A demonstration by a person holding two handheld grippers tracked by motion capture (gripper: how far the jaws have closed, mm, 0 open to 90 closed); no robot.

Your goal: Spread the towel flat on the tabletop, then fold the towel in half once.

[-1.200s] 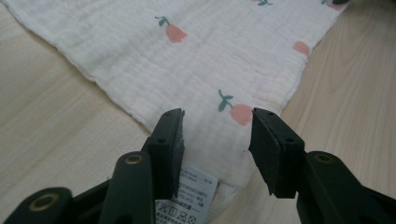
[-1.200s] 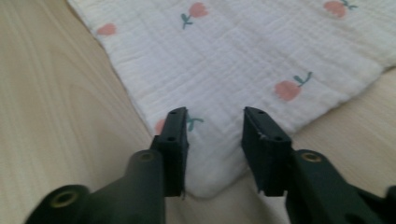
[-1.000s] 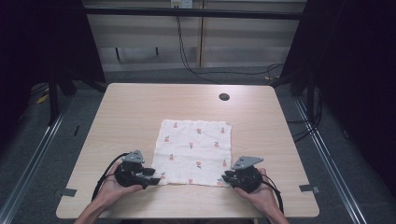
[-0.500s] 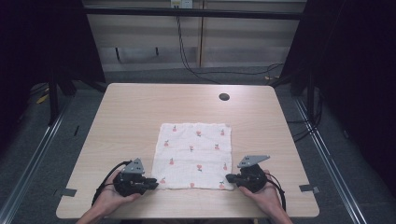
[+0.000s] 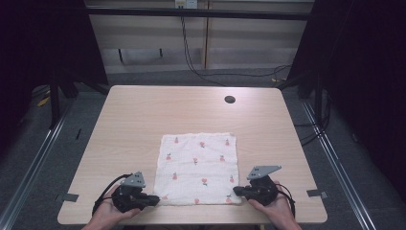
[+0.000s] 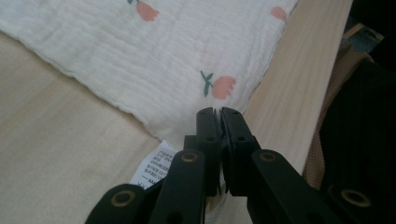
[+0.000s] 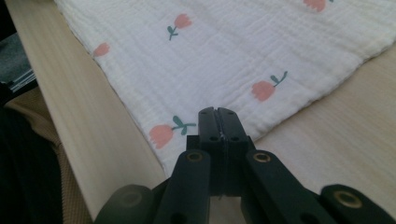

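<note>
A white cloth (image 5: 198, 165) printed with small pink tulips lies flat on the wooden table (image 5: 143, 120). My left gripper (image 5: 155, 200) is at its near left corner. In the left gripper view the jaws (image 6: 218, 112) have just been closing and now stand together on that corner of the cloth (image 6: 154, 51), beside its sewn-in label (image 6: 156, 163). My right gripper (image 5: 235, 191) is at the near right corner. In the right gripper view its jaws (image 7: 218, 111) are pressed together on the edge of the cloth (image 7: 224, 51). Both grippers lie low over the tabletop.
A round cable hole (image 5: 230, 99) sits near the table's far edge. The table's near edge runs just behind both hands (image 5: 275, 211). Bare wood surrounds the cloth on the left, right and far sides. Dark floor and metal rails flank the table.
Both grippers have drawn back toward the table's near edge, the left one more. The cloth has slid a little the same way. The left jaws have closed on its corner.
</note>
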